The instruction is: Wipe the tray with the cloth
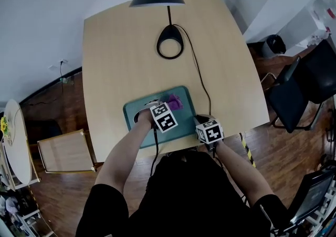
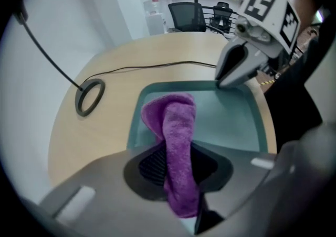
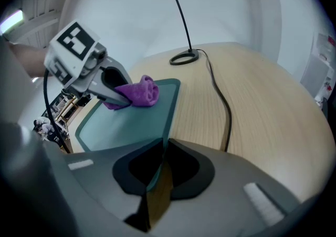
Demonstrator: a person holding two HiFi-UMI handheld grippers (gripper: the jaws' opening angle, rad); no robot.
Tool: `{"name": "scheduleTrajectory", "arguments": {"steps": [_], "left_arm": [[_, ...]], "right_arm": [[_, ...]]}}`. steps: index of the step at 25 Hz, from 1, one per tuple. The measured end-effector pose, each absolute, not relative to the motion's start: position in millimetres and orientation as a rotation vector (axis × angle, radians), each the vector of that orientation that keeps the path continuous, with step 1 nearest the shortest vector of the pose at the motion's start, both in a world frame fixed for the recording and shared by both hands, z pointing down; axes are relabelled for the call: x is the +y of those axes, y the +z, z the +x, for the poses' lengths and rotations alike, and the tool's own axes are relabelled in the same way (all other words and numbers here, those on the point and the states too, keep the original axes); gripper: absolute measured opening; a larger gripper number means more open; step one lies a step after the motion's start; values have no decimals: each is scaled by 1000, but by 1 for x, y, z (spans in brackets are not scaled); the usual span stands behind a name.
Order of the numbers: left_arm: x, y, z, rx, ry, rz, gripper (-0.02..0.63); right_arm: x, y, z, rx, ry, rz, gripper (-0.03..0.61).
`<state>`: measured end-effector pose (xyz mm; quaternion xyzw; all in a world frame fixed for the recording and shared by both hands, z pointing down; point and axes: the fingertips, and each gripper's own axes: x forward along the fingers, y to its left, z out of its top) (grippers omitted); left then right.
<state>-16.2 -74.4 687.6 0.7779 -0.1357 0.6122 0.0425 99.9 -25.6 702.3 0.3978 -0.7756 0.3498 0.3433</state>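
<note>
Left hand-held gripper (image 2: 177, 170) clamped on a purple terry cloth (image 2: 176, 120), cloth bunched just ahead of its jaws on the teal rectangular plastic tray (image 2: 231, 123), right gripper (image 3: 157, 178) alongside pinching the tray's near rim, pale wooden table (image 1: 131, 47) beneath

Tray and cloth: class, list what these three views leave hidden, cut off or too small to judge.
- Head view: the left gripper and the forearm cover much of the left half of the tray.
- Left gripper view: the lower end of the cloth, and the tray beneath it, are hidden by that gripper's own body.
- Right gripper view: the right gripper, clamped on the tray's rim, blocks the near corner.
- All views: dirt on the tray is too small to tell.
</note>
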Motion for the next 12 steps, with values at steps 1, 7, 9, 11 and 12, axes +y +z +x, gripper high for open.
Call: {"name": "scheduleTrajectory", "arguments": {"steps": [1,7,9,11,12], "left_arm": [[-60,688,-14,-378,1883,2397,109],[34,690,-7,-135,1849,2405,109],[54,691,-11,-94,1827,2376,109],[68,691,-14,-47,1811,2350,109],[72,691,-16,-27,1799,2339,109]], "right_arm": [[-26,702,100,-2014,909,1034,34],[-27,705,105,-1999,909,1030,34],[-28,705,106,-1996,904,1030,34],[-29,705,106,-1991,897,1032,34],[-29,706,105,-1989,896,1032,34]]}}
